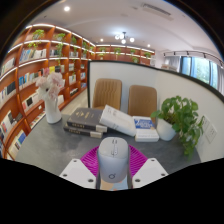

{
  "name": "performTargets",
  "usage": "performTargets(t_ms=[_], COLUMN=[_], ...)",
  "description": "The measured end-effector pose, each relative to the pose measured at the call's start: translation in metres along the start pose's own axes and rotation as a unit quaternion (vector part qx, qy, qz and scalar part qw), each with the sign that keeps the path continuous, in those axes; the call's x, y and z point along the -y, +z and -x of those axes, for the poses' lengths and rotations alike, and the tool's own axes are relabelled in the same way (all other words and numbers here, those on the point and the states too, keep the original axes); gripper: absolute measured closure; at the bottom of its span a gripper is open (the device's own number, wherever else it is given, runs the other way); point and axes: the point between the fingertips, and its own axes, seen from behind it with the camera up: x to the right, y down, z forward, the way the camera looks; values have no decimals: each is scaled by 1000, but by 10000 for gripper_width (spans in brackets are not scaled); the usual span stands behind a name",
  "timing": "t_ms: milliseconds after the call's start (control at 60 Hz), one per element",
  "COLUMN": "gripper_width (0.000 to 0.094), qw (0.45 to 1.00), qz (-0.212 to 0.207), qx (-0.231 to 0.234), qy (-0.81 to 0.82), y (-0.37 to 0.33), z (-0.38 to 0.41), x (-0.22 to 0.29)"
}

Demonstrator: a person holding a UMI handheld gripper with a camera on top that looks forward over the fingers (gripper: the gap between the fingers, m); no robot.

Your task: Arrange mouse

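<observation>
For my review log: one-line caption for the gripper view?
Gripper holding a grey mouse above a table with books and plant.

library-like study room, wall bookshelves (pixel 35 75), books (pixel 88 121) on table (pixel 45 150)

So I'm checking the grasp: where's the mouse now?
In the gripper view, the mouse sits between the tool's fingers, nearer than the books.
</observation>
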Motion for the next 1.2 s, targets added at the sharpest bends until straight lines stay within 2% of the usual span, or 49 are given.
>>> performTargets(t_ms=[200, 367, 400, 467, 633, 683, 783, 817, 917, 1083, 1200], gripper_width=[577, 564, 566, 564, 441, 401, 96, 57, 79, 72, 69], qw=[994, 991, 993, 993, 993, 991, 992, 993, 996, 998, 998], qz=[99, 127, 112, 112, 111, 123, 114, 106, 83, 39, 29], qx=[33, 36, 37, 39, 42, 39, 25, 18, 4, 13, 8], qy=[30, 35, 31, 28, 15, 23, 46, 46, 44, 46, 52], y=[35, 48, 51, 51, 51, 49, 38, 33, 6, -57, -102], z=[42, 51, 51, 50, 49, 48, 40, 35, 25, 20, 10], x=[-134, -188, -186, -186, -188, -190, -172, -162, -127, -68, -44])
